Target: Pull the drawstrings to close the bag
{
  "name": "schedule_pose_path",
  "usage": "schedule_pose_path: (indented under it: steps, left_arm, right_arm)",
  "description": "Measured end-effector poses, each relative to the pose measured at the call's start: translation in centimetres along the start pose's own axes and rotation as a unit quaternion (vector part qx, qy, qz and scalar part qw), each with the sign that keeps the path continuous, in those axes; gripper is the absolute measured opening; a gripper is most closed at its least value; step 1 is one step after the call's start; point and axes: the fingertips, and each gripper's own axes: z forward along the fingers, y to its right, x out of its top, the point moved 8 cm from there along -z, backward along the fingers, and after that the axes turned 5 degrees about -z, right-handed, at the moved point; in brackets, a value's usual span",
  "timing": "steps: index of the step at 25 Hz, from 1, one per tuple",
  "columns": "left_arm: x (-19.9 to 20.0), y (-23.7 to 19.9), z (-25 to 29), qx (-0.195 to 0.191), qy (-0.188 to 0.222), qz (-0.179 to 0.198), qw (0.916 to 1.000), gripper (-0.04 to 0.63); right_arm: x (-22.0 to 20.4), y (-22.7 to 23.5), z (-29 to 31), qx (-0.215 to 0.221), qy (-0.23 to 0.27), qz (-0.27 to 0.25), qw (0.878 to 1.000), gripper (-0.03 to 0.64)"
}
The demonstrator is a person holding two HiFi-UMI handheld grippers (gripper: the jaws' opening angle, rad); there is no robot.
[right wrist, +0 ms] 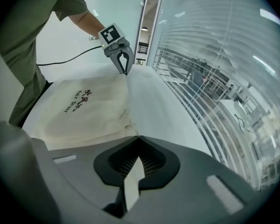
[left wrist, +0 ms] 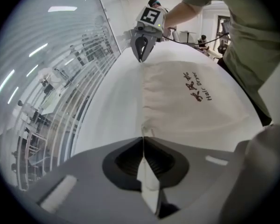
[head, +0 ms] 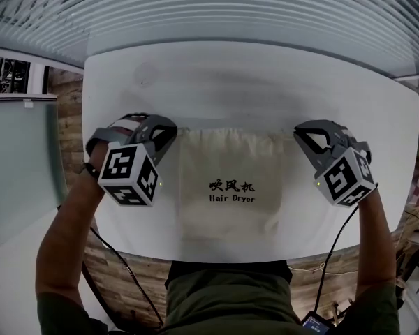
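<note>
A cream drawstring bag (head: 229, 180) printed "Hair Dryer" lies flat on the white table (head: 265, 82), its mouth facing the far edge. My left gripper (head: 172, 132) sits at the mouth's left corner. In the left gripper view its jaws (left wrist: 143, 139) are pressed together on a thin drawstring (left wrist: 144, 130) coming out of the bag (left wrist: 196, 97). My right gripper (head: 299, 132) sits at the mouth's right corner. Its jaws (right wrist: 137, 138) are shut where the bag's corner (right wrist: 129, 125) meets them, apparently on the drawstring there. Each gripper shows in the other's view: right (left wrist: 141, 55), left (right wrist: 125, 69).
A glass wall with blinds (head: 216, 12) runs behind the table's far edge. The person's torso (head: 227, 299) stands against the near edge, with cables (head: 119, 264) hanging from both grippers. Wooden floor (head: 66, 117) shows at the left of the table.
</note>
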Motion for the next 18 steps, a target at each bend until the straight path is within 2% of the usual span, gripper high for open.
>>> schedule_pose_path:
  steps: [8, 13, 18]
  left_arm:
    - [1.4, 0.7, -8.0, 0.115, -0.001, -0.002, 0.9934, 0.012]
    - [0.6, 1.0, -14.6, 0.18, 0.009, -0.004, 0.9837, 0.012]
    - [1.8, 0.2, -20.3, 0.235, 0.02, 0.006, 0.9718, 0.012]
  right_arm:
    - [3.5, -2.0, -6.0, -0.069, -0.013, -0.022, 0.997, 0.009]
    - [8.2, -2.4, -10.7, -0.124, 0.01, -0.034, 0.992, 0.009]
    - [11.8, -1.4, -15.6, -0.182, 0.031, -0.055, 0.981, 0.009]
